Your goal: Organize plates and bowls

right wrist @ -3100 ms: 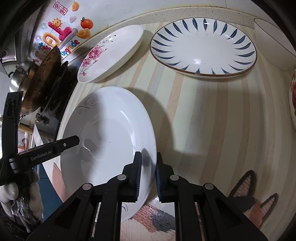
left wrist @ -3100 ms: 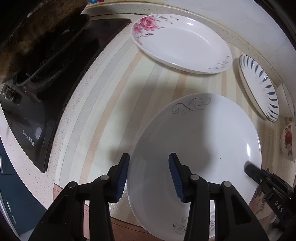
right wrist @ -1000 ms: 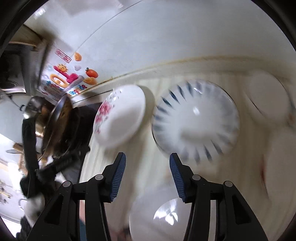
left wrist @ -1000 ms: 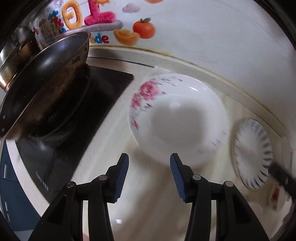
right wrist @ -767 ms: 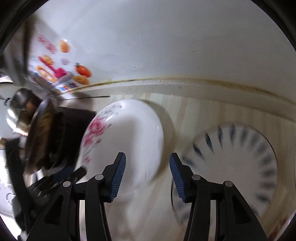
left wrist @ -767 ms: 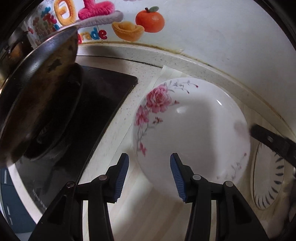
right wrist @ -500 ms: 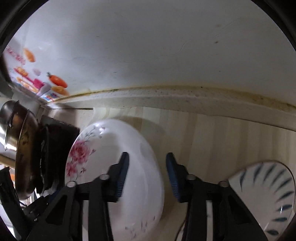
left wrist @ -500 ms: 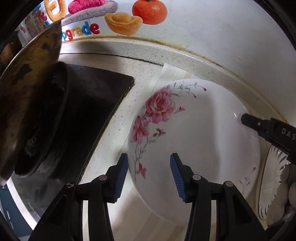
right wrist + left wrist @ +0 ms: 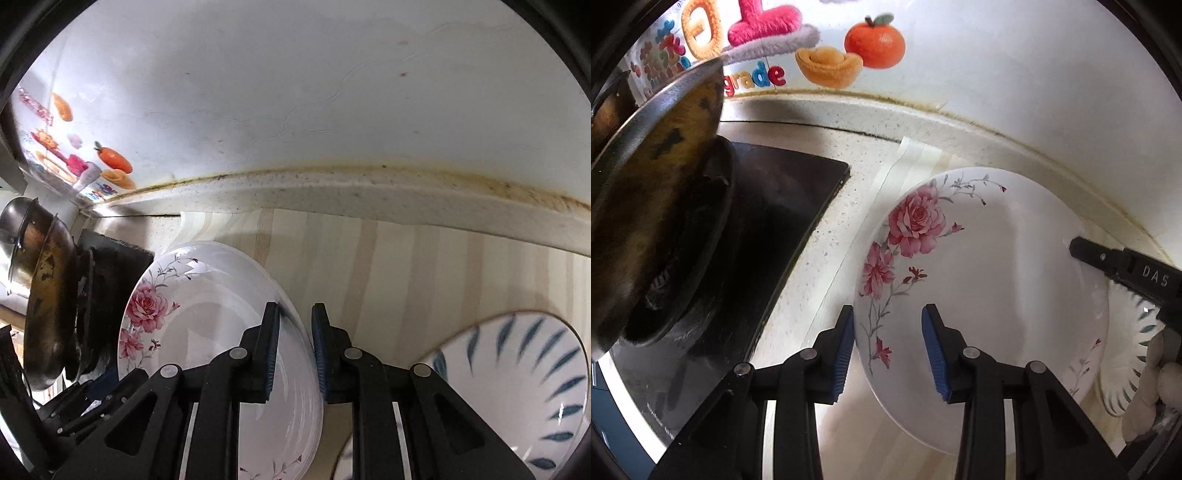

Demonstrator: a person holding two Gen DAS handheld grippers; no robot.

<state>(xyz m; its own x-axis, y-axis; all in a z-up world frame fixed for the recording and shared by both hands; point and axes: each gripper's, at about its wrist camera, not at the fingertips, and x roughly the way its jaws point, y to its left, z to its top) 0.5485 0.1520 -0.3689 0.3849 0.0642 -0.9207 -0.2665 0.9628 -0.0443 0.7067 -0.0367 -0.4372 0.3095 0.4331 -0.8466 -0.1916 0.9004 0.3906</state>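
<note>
Both grippers have moved from the plain plate: right gripper (image 9: 294, 349) narrowly straddles the rose-patterned plate's (image 9: 990, 295) rim (contact unclear), left gripper (image 9: 888, 352) wide.

Two plates — rose plate (image 9: 979, 295), blue-leaf plate (image 9: 517, 387) — one wok (image 9: 653, 206).

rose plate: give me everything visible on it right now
The rose plate is a glossy white oval dish, ceramic by its look, with pink roses and thin stems on one side and a small sprig opposite. It lies on the striped mat beside the stove. The right gripper straddles its rim; the left gripper straddles the opposite edge, open.
</note>
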